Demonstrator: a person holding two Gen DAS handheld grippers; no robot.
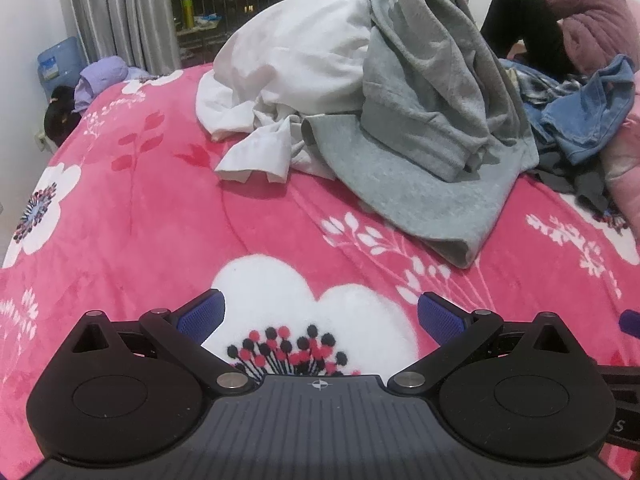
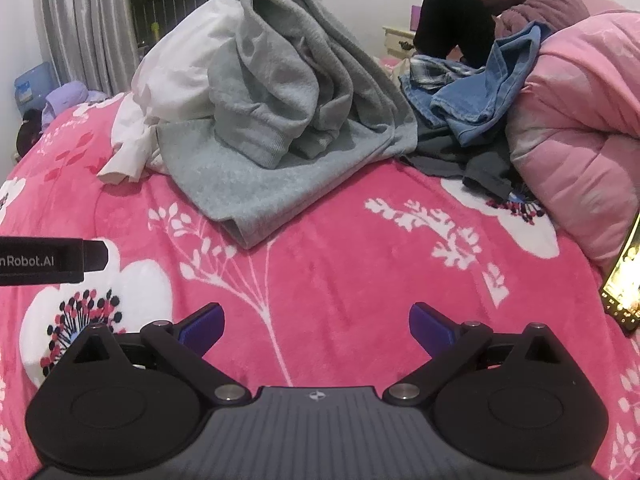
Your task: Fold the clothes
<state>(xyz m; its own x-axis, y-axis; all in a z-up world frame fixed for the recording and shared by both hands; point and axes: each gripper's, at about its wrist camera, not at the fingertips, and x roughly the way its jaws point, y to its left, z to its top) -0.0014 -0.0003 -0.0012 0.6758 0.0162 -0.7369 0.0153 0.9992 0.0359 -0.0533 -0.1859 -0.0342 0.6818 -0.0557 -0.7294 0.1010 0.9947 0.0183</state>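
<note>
Across the middle and upper part of both wrist views, the clothes sat in an unsorted heap on the pink floral blanket (image 1: 132, 216). A grey sweatshirt (image 1: 432, 120) was draped highest, its hem spilling toward the lower centre of the frame; a white garment (image 1: 288, 80) was bunched against it on the left, and a blue denim piece (image 2: 484, 88) with a plaid shirt (image 2: 432, 72) lay crumpled at the upper right, beside a pale pink quilt (image 2: 580, 120). Nothing in the heap looked folded, and no finished stack showed anywhere, so the job appeared to be at its very start.

The left gripper (image 1: 320, 316) hung over bare blanket at the bottom of its frame, jaws spread wide and empty. The right gripper (image 2: 316, 320) did likewise, released, with nothing between its blue pads (image 2: 204, 320). Both were well short of the grey hem. Every garment remained to be pulled out, spread flat and folded. A person sat at the upper right, behind the pile.
</note>
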